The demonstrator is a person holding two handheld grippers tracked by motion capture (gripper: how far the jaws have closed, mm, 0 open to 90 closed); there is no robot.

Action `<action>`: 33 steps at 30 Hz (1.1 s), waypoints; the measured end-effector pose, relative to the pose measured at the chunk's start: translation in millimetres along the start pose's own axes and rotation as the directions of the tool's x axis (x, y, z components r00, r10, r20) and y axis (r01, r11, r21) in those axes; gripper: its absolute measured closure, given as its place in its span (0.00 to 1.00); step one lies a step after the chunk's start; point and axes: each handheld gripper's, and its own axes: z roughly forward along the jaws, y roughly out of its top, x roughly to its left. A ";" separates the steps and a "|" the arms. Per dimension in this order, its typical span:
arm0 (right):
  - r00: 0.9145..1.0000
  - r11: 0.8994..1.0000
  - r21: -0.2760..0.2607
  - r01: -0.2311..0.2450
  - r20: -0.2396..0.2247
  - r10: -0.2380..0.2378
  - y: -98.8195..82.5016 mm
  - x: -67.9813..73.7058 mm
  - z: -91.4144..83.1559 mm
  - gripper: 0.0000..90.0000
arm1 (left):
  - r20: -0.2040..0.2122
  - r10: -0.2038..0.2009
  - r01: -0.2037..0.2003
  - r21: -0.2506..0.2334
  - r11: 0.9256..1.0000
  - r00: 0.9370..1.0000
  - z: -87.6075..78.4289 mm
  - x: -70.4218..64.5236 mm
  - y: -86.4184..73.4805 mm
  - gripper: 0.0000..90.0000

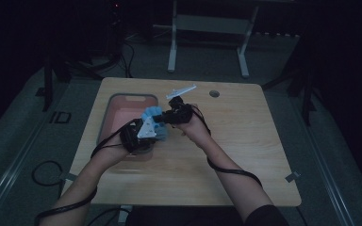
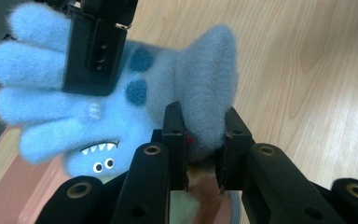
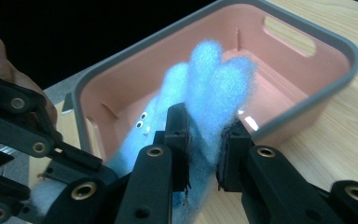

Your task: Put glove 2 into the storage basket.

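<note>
While your left gripper (image 2: 204,140) and right gripper (image 3: 207,140) clamp it, the fluffy blue monster glove (image 2: 121,93) stretches between them, fingers toward the pink plastic bin (image 3: 307,60).

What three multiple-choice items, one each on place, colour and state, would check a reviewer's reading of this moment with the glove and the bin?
1. Where does the bin stand on the table?
A. on its left part, seen from the high view
B. at its right edge
C. on the floor

2. What colour is the fuzzy glove?
A. red
B. light blue with darker blue spots
C. plain white

3. How is the glove held?
A. it lies loose in the bin
B. one gripper alone holds it
C. both grippers are shut on it

Answers:
1. A: the high view shows the pink, grey-rimmed bin on the left part.
2. B: the left gripper view shows blue fleece, two dark spots and a small toothy face.
3. C: the left gripper pinches the glove's grey-blue end, and the right gripper pinches the fingers.
</note>
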 end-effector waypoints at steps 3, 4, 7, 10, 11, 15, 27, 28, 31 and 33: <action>1.000 1.000 0.002 0.003 -0.006 -0.003 3.5 3.4 6.0 0.86 | 0.000 -0.009 0.009 0.005 1.000 1.000 -3.3 2.4 -4.9 0.85; 1.000 1.000 0.003 0.004 -0.008 -0.004 4.6 4.4 7.9 0.86 | -0.003 -0.011 0.011 0.009 1.000 1.000 -4.4 3.1 -6.5 0.85; 1.000 1.000 0.008 0.009 -0.013 -0.009 7.8 6.7 13.9 0.86 | -0.009 -0.017 0.018 0.016 1.000 1.000 -7.5 5.6 -11.9 0.85; 1.000 1.000 0.013 0.013 -0.020 -0.012 12.1 7.9 20.5 0.86 | -0.014 -0.028 0.028 0.020 0.999 1.000 -9.5 8.6 -16.4 0.85; 1.000 1.000 0.012 0.012 -0.021 -0.012 13.5 8.2 22.6 0.86 | -0.011 -0.035 0.035 0.021 0.999 0.999 -10.4 10.1 -18.5 0.85; 0.999 1.000 0.020 0.019 -0.032 -0.018 18.1 10.5 32.7 0.86 | -0.008 -0.049 0.049 0.030 0.998 0.999 -12.5 14.4 -25.6 0.85; 0.999 1.000 0.017 0.008 -0.046 -0.007 25.0 12.0 58.5 0.86 | -0.014 -0.070 0.071 0.052 0.996 0.997 -14.2 27.1 -45.3 0.85; 0.999 1.000 0.017 0.005 -0.047 -0.004 25.6 11.7 60.7 0.86 | -0.013 -0.075 0.076 0.055 0.996 0.997 -13.9 28.7 -47.1 0.85; 0.999 1.000 0.020 -0.001 -0.045 0.001 26.4 10.2 67.2 0.86 | -0.011 -0.089 0.089 0.060 0.994 0.996 -11.6 32.5 -52.2 0.85; 0.999 1.000 0.024 -0.004 -0.042 0.005 26.2 9.0 71.7 0.86 | -0.007 -0.093 0.094 0.065 0.993 0.996 -9.1 33.7 -55.1 0.85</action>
